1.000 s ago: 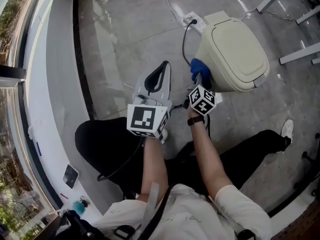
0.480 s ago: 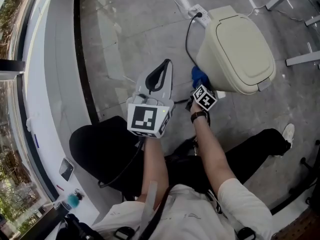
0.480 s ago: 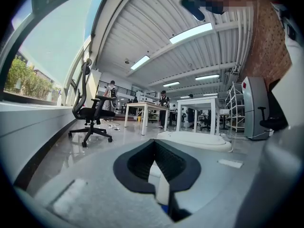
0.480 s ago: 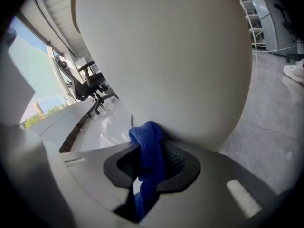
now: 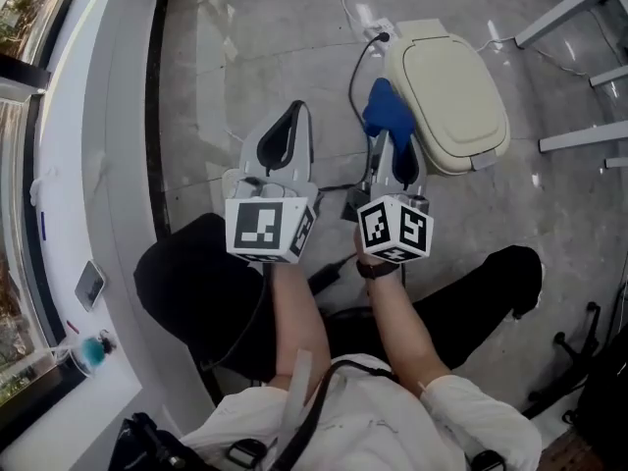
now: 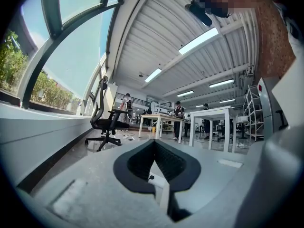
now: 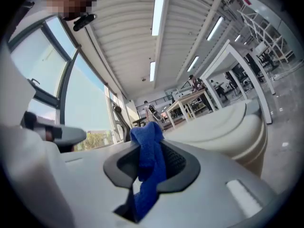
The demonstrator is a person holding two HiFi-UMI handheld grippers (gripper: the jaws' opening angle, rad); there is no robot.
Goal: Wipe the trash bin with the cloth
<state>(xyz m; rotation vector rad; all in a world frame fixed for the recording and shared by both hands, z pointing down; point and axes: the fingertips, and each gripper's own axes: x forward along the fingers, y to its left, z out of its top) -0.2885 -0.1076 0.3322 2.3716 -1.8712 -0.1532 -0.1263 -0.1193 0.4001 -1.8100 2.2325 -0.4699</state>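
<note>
Trash bin (image 5: pixel 446 91) closed, contents hidden; right claw (image 5: pixel 390 147) grips blue cloth (image 5: pixel 379 108).

The trash bin (image 5: pixel 446 91) is set on the floor (image 5: pixel 245 47), ahead of the person and to the right. The cloth (image 5: pixel 386 116) is clamped between the right tongs (image 5: pixel 392 150), just beside the bin's left wall. The left tongs (image 5: pixel 285 126) are held to the left of the right ones, well apart from the bin. A power strip (image 5: pixel 378 33) is laid on the floor behind the bin's far left corner. A sill (image 5: pixel 98 165) is run along the floor's left edge.
</note>
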